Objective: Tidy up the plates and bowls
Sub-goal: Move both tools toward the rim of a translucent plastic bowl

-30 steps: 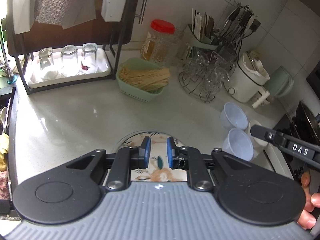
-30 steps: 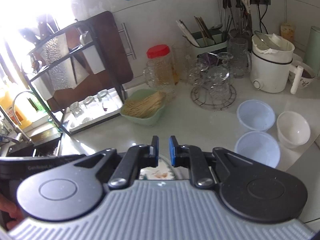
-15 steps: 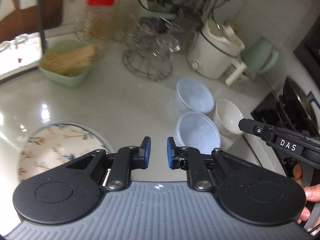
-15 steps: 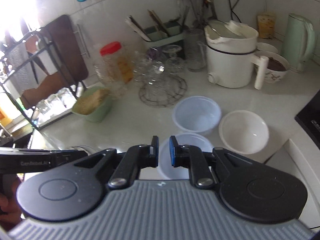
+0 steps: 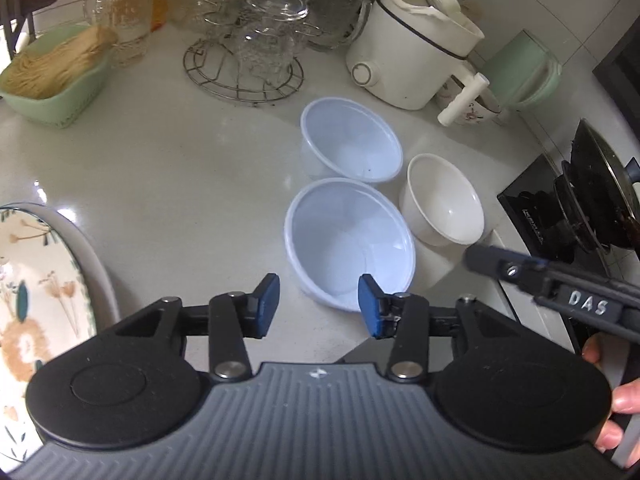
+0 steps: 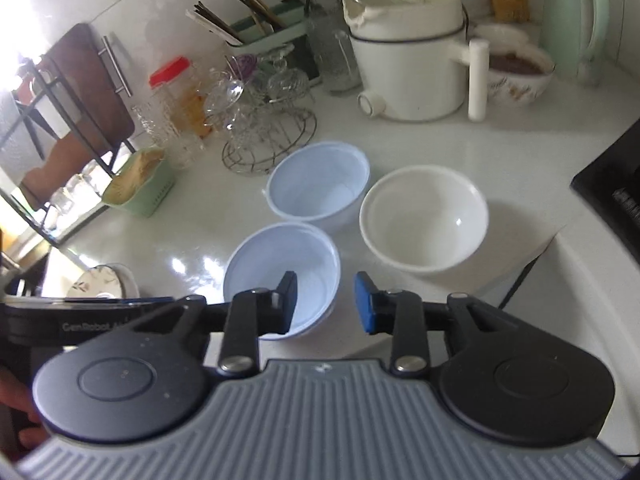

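Bowls on pale stone counter (image 5: 168, 168): two translucent bluish plastic bowls, the nearer one (image 5: 349, 245) just beside the farther one (image 5: 352, 140), plus a white ceramic bowl (image 5: 442, 199) to their right, all upright. Left gripper (image 5: 318, 305) above the nearer plastic bowl's near rim, jaws opening, nothing pinched; right gripper (image 6: 326, 302) over that same bowl's right edge, jaws likewise opening, nothing between the pads. Flower-patterned round plate (image 5: 36, 300) well apart at far left.

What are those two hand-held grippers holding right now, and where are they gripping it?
Nothing. The left hand-held gripper and right hand-held gripper are both opening, empty, above the near pale-blue plastic bowl, not touching it.
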{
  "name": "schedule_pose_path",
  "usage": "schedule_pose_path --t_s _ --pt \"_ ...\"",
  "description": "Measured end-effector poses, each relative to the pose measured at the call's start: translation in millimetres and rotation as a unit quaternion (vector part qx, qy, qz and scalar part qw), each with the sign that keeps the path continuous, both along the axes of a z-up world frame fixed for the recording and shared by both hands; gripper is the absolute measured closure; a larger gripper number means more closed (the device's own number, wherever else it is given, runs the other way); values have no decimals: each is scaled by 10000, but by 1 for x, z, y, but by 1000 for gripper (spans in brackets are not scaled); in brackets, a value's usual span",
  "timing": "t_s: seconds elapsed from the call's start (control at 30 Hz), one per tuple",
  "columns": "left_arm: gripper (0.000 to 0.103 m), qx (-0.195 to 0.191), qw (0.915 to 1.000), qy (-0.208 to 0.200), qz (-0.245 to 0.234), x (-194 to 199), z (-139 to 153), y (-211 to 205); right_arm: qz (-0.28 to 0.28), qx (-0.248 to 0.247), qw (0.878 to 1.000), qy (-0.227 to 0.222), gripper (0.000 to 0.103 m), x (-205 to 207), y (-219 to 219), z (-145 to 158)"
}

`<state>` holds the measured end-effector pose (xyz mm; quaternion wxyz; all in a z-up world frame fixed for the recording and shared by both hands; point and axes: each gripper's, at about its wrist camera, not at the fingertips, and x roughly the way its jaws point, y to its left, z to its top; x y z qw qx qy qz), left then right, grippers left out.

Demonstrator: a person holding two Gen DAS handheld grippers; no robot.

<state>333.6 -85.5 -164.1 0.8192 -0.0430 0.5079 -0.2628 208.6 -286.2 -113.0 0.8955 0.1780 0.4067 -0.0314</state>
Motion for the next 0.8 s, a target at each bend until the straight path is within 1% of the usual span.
schedule_pose_path --t_s 0.07,0.23,0.37,0.43,0.5,0.53,0.57,0.63,0.7,0.73,0.8 --pt "54 26 10000 34 75 4 -5 -5 103 125 9999 41 68 4 -1 -9" --pt "54 -28 9988 314 368 20 -17 -9 159 75 9998 66 68 18 -3 -26" --pt "54 -35 9987 389 337 28 -24 -11 193 228 9994 154 68 32 -7 -37" --pt "55 50 9983 414 407 31 -27 -12 218 293 9991 225 68 38 -8 -43" --pt "55 33 9981 441 421 34 -28 -12 208 299 9989 296 75 41 -8 -47" --pt "55 12 9980 442 443 35 -28 -12 202 274 9989 334 75 42 -7 -48" --pt "57 15 9980 450 437 37 -28 -12 186 272 9988 355 75 42 -7 -50" --pt "62 73 9982 431 412 41 -28 -13 176 296 9987 364 78 43 -7 -52" --pt "64 41 9982 444 407 44 -29 -15 123 318 9986 411 82 42 -8 -54" --pt "67 32 9981 467 410 45 -30 -16 111 347 9984 429 83 43 -8 -55" --pt "77 160 9977 514 413 45 -32 -19 116 431 9980 441 87 43 -9 -57"
